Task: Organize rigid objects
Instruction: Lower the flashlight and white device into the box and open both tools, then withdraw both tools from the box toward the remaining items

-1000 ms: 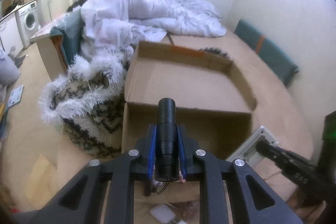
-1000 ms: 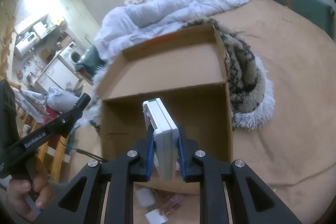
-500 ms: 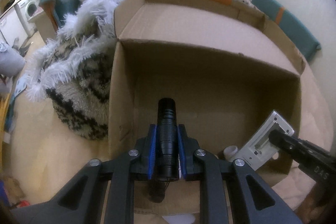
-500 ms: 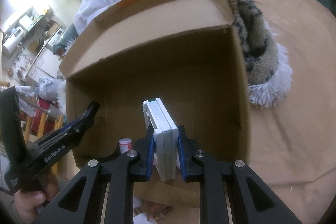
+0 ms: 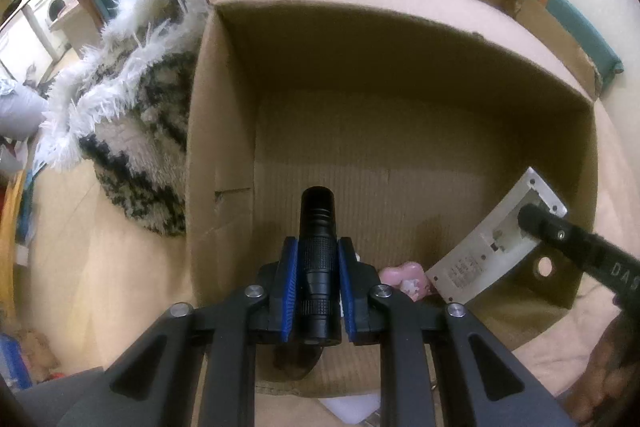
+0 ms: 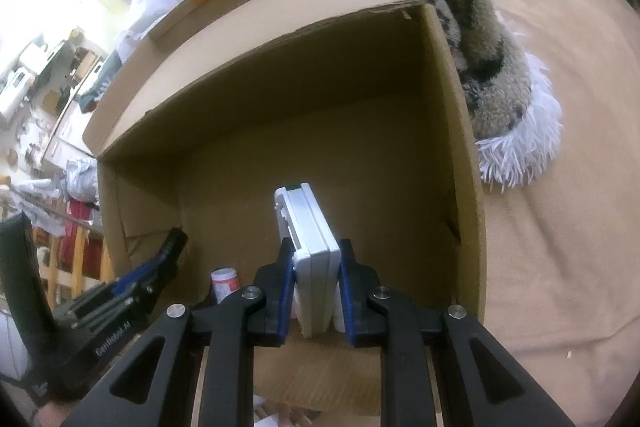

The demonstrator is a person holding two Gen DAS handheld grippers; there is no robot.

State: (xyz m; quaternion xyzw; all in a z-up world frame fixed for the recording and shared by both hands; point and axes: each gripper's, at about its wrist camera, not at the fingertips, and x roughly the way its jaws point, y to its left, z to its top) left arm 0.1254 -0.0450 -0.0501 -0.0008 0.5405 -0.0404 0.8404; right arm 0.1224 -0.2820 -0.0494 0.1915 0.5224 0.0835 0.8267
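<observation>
Moved since a second ago: both our grippers have dropped from above the cardboard box (image 5: 224,131) to inside its opening, so the walls now fill both views.
Left gripper (image 5: 318,283): we clamp it on the black flashlight (image 5: 318,247), which points forward over the box floor.
Right gripper (image 6: 316,279): we grip the white flat device (image 6: 308,247) on edge; in the left view it hangs low by the right wall.
Already inside: a pink object (image 5: 404,277) lies just beside the left fingers, and a small white-and-red container (image 6: 225,283) stands near the front-left corner.
Risk, flashlight: we judge that, being round, it may roll on release and knock the pink object.
Risk, device: let go on edge, it could topple against the wall or onto the container.
Risk, crowding: our two grippers are close together and may bump while opening.
</observation>
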